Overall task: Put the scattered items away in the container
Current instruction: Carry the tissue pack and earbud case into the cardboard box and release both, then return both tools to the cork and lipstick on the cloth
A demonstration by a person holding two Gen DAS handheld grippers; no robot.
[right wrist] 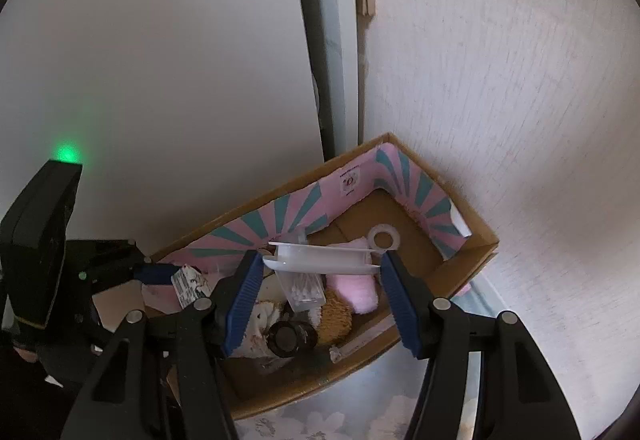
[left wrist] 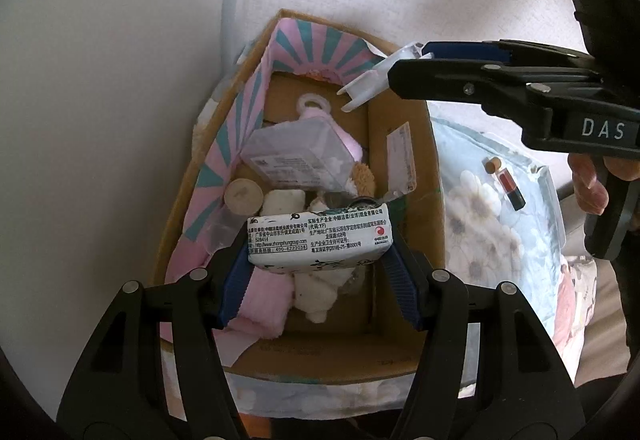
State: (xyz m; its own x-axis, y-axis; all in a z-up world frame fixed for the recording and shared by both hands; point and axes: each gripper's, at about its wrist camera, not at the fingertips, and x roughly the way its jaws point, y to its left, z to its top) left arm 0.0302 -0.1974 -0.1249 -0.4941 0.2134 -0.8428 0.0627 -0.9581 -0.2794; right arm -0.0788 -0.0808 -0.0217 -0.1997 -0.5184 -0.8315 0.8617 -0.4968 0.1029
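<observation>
The cardboard box, lined on two walls with pink-and-teal striped paper, stands in a corner against the wall on a floral-printed cushion; whether a table or a bed lies under that cannot be told. It is already well filled: a clear plastic case, a round pale lid, pink cloth, a white plush piece, a brown fuzzy toy, a dark round cap and a bag of cotton swabs lie inside.

Two more items are on their way in. The left tool grips a tissue pack by its two short ends, holding it above the near half of the box, over the pink cloth and the plush. The right tool holds a long white plastic piece across its span, end to end between the blue pads, above the far part of the box; in the left wrist view that piece pokes out past the box's far right rim.

Most of the tidying looks done. Both held items have yet to be let go into the box. Outside it, a small red-and-black bottle with a little cork-like stopper just beside it lies on the cushion to the right of the box, and by my reading these two remain to be collected.
</observation>
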